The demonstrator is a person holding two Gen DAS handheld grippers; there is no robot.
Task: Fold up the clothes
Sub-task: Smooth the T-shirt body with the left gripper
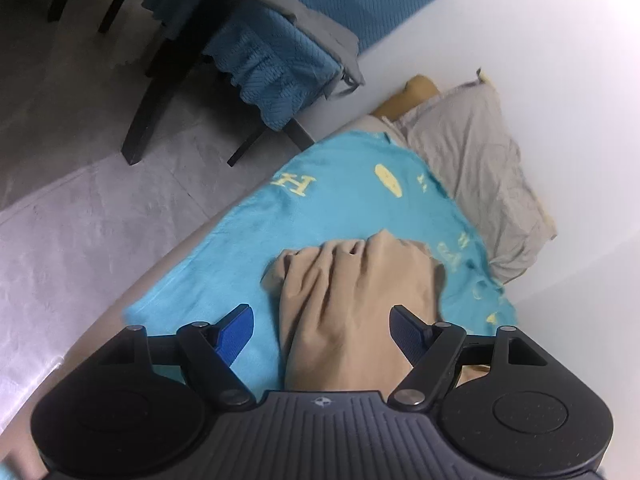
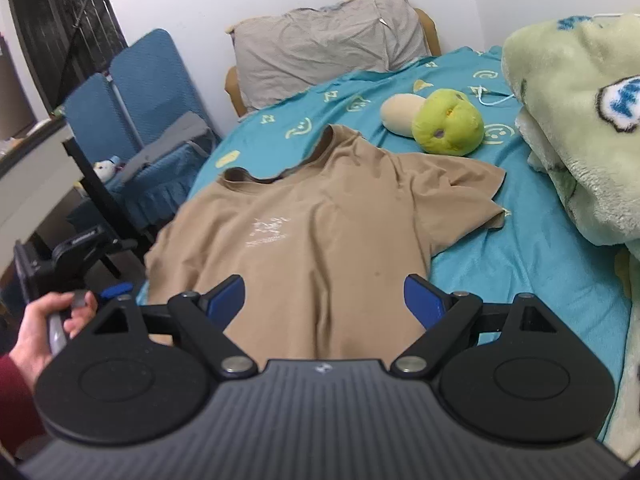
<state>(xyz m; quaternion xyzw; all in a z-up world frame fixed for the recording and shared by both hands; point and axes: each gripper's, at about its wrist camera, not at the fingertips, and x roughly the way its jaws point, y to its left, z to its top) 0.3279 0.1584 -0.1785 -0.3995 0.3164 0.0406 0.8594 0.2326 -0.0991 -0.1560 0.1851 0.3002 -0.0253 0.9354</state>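
Item, left gripper (image 1: 322, 326): I have its jaws spread wide, gripping nothing, over the shirt's (image 2: 320, 216) left side.

Item, shirt: tan tee, face up on the bed sheet (image 2: 520, 264), collar toward the pillow (image 2: 324, 48), right sleeve spread out, left side bunched. No fold made yet, by my reading; all folding remains.

Item, right gripper (image 2: 324, 298): jaws apart, empty, above the hem.

Item, plush toy (image 2: 446, 122): beyond the sleeve.

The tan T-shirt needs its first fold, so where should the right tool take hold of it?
Grip the tan T-shirt at its spread right sleeve, coming in from the open sheet side. That sleeve lies flat and clear of the green plush toy, giving a free edge to pinch.
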